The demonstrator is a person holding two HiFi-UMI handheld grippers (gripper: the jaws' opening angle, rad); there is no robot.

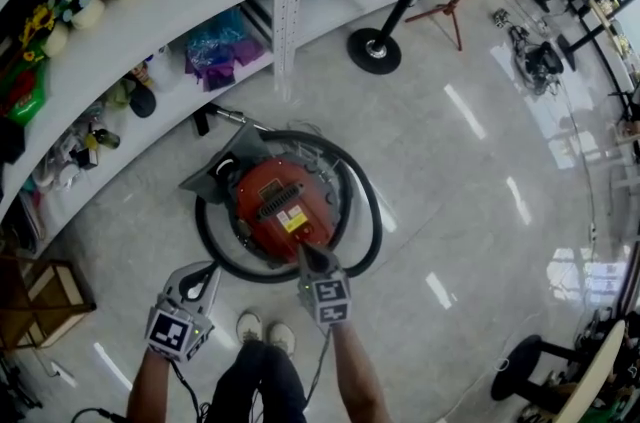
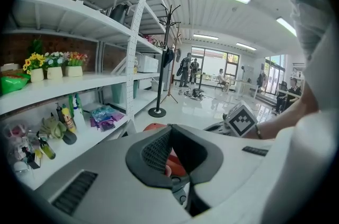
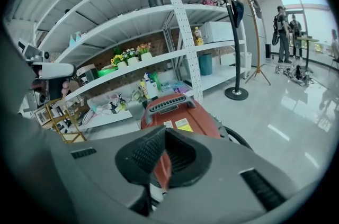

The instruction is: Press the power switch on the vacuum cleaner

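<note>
Vacuum cleaner (image 1: 285,211), a red canister, sits on the floor (image 1: 450,171) just ahead of our shoes (image 1: 250,326). It is near the shelving (image 1: 190,1) and ringed by its black hose (image 1: 372,223).

Left to right: the left gripper (image 1: 205,276) hangs low, outside the hose loop and apart from the red body. Its fingers (image 2: 153,151) are together with nothing in them, and its own view shows only a sliver of red past them. The right gripper (image 1: 315,261) is over the near end of the canister, its fingers also together and empty, tip aimed at the shell. We cannot tell whether it is touching or just above. We cannot pick out the power switch for sure; we judge it lies near that tip.

Step in hand, as we read it, is the press. To do it well we'd use the closed right fingers as one blunt tip and come straight down, short and firm. A slanted push will likely roll the canister on the glossy floor. Avoid the handle (image 3: 168,105) and the yellow label (image 3: 184,125). The left gripper is best held clear of the hose.

Counts: one vacuum cleaner, one hose, two grippers, two marker cubes (image 1: 170,331), two shoes, three flower pots (image 2: 54,72), one coat stand (image 1: 375,51).
</note>
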